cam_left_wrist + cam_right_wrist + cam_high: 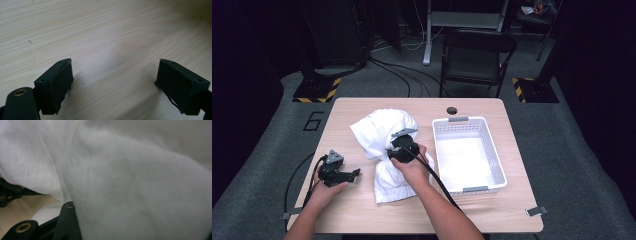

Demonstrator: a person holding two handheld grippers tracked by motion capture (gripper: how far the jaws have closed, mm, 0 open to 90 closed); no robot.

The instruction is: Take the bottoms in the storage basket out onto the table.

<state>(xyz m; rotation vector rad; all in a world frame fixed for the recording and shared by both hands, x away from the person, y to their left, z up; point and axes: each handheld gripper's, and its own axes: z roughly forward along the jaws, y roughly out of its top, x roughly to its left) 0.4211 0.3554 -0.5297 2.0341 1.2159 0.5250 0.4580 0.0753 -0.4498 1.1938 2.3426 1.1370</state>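
Right in the middle of the wooden table (357, 210) lies the white cloth (384, 132), bunched into a rumpled heap that runs from its puffed top at about twelve o'clock down to a flatter end at six o'clock near the person's edge. The right gripper (401, 150) sits on the cloth's pinched waist, the right hand (412, 167) wrapped over its body and the cable trailing back along the forearm. In the right gripper view the white cloth (130, 182) drapes over everything, folds of fabric covering the jaws, so only a black linkage peeks out at seven o'clock; the jaws are drawn almost together and appear to be nipping the fabric. Over at nine o'clock from the cloth, the left gripper (354, 174) rests low on bare wood, well apart from the fabric, with the left hand (328, 189) behind it. In the left gripper view its jaws stand spread wide over the table (107, 37), nothing between them. At three o'clock from the cloth sits the white basket (492, 150), just beside it.
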